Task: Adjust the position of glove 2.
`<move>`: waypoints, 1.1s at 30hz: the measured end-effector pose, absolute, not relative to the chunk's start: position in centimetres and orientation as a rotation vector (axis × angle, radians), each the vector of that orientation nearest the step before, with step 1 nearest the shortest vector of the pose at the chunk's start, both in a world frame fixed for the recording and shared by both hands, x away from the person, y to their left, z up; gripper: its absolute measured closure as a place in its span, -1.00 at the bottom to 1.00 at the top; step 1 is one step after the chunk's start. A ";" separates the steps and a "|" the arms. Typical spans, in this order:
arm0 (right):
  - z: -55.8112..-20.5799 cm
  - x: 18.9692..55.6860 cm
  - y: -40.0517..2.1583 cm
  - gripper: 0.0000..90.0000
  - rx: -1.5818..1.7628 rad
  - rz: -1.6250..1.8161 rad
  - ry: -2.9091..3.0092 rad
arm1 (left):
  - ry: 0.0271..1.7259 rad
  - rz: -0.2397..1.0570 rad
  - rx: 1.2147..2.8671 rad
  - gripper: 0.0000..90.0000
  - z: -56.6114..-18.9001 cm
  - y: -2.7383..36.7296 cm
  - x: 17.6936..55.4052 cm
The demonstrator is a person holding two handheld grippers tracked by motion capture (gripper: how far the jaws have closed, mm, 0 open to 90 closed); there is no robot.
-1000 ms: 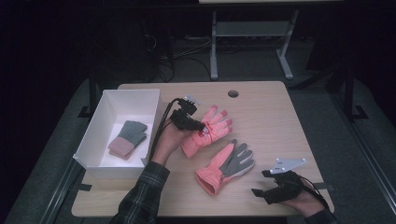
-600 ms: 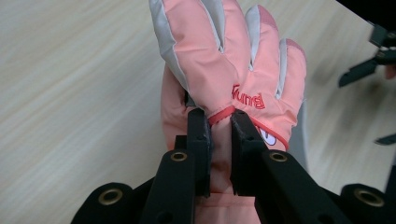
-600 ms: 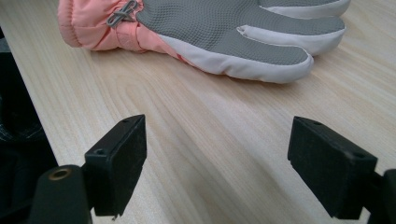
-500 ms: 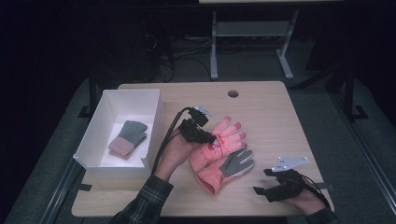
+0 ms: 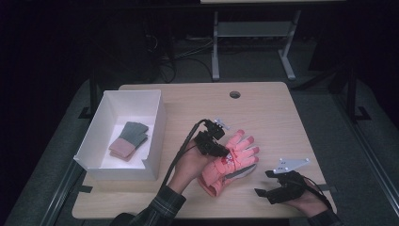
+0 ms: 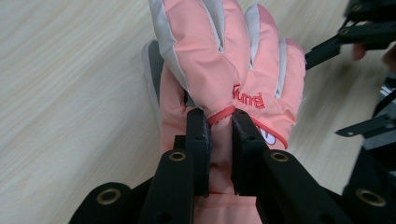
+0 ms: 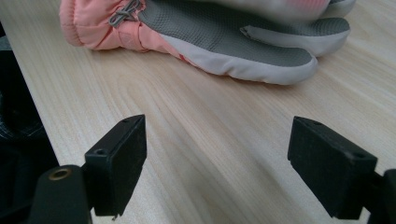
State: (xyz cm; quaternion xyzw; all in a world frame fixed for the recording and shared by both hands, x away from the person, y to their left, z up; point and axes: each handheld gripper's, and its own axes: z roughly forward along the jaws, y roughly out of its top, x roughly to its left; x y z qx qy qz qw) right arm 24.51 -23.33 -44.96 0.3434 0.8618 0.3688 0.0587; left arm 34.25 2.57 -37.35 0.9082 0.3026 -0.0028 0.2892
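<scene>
The left gripper (image 6: 219, 126) pinches a pink glove (image 6: 229, 70) above the pale wooden table (image 5: 282, 117). The right gripper (image 7: 217, 154) rests wide open, empty. The room behind is dark.

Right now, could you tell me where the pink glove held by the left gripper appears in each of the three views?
High view: the held pink glove lies right of centre, over the second glove.
Left gripper view: it fills the upper middle, its cuff pinched between the jaws.
Right gripper view: only a blurred strip at the top edge, above the second glove's grey palm.
Shared landmark: the wooden table.
</scene>
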 end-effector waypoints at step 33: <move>-44.4 24.0 -22.9 0.09 1.009 1.202 2.594 | 0.803 0.107 2.309 0.61 -35.9 9.9 33.8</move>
